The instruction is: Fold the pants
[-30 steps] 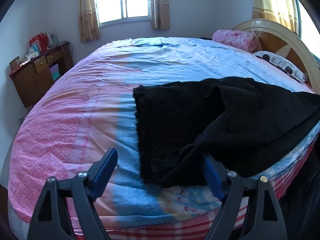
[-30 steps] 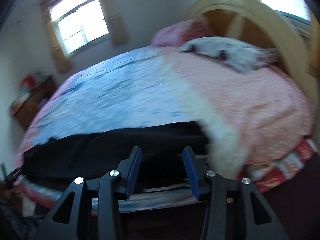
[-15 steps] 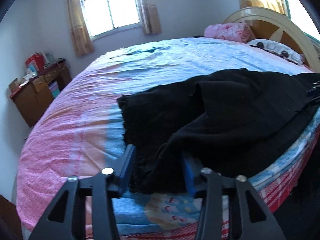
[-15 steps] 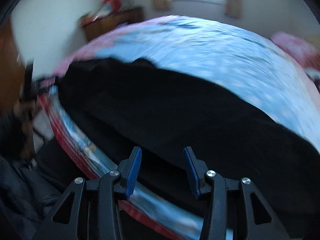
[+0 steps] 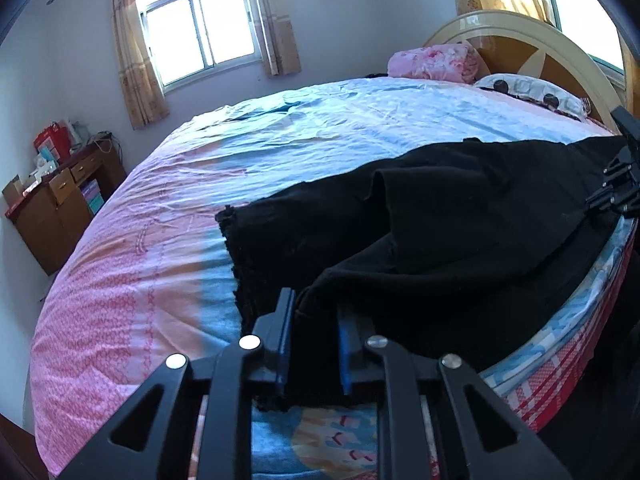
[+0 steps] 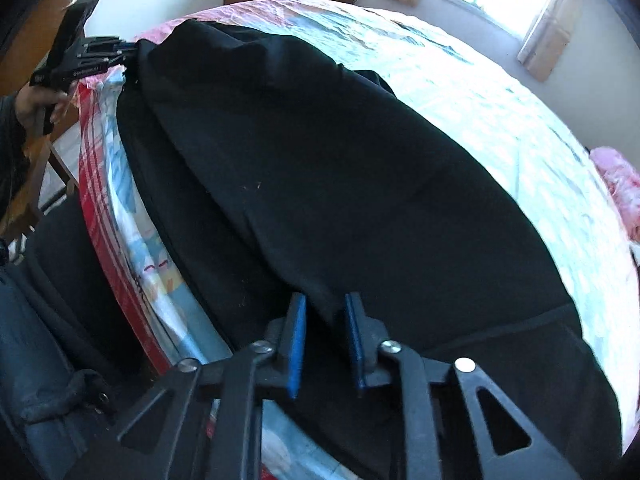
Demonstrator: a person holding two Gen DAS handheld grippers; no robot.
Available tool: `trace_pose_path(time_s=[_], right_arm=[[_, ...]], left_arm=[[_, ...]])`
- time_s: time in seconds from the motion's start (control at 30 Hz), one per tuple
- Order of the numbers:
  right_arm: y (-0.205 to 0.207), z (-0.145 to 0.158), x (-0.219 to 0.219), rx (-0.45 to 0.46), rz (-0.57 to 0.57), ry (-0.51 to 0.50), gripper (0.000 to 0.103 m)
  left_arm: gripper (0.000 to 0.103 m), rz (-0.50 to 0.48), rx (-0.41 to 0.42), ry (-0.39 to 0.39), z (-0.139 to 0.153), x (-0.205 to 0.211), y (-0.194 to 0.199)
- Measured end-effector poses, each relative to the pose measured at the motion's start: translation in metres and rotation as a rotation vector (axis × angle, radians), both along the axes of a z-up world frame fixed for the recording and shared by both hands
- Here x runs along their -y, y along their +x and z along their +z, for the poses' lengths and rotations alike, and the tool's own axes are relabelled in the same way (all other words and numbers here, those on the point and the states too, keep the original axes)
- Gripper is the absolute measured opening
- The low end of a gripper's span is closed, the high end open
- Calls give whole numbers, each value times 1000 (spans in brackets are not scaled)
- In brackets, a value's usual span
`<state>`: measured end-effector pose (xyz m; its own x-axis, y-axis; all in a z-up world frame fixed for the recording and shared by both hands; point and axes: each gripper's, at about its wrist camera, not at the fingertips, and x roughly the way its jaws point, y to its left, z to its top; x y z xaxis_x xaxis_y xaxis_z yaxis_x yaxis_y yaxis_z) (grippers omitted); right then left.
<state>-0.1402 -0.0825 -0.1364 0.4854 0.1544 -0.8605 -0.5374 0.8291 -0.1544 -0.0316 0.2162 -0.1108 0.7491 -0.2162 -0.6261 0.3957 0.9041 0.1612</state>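
Left claw closing on the pants hem, right claw pinching the waist; lift both evenly, keep taut.

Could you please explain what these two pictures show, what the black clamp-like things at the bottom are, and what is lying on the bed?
There is no robot here: a person holds a two-fingered tool in each hand, and each tool carries a wide-angle camera looking forward along its blue fingers. One picture comes from the left tool, the other from the right tool. Each tool also shows in the other's picture, at the edge; in the right view a hand holds the left one.

On the bed, over a pink and blue sheet, lie black pants along the near edge. The left tool is closing on the fabric at the leg end, with cloth between its fingers. The right tool is shut on the fabric at the other end. Further back are a pink rolled blanket, a pillow and a wooden cabinet.
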Motion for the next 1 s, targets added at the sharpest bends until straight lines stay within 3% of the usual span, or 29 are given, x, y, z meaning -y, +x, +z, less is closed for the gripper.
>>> trace_pose_path(time_s=[0.23, 0.47, 0.67, 0.77, 0.87, 0.9, 0.93, 1.0], right_arm=[[-19, 37, 5, 11, 4, 96, 3], [-32, 7, -1, -63, 51, 58, 3], [-35, 9, 5, -83, 48, 98, 3], [-34, 1, 9, -107, 55, 74, 3], [-27, -1, 9, -124, 37, 71, 4], [-27, 1, 10, -123, 34, 76, 4], [-26, 2, 10, -125, 32, 80, 4], [-26, 3, 11, -126, 33, 85, 4]], left_arm=[[20, -15, 27, 13, 9, -8, -7], [20, -32, 10, 6, -7, -16, -18], [20, -42, 7, 13, -10, -18, -25], [26, -32, 20, 51, -14, -15, -24], [48, -4, 39, 72, -14, -17, -22], [74, 43, 67, 117, -13, -18, -22], [91, 73, 89, 152, -13, -20, -21], [94, 109, 132, 211, -12, -25, -21]])
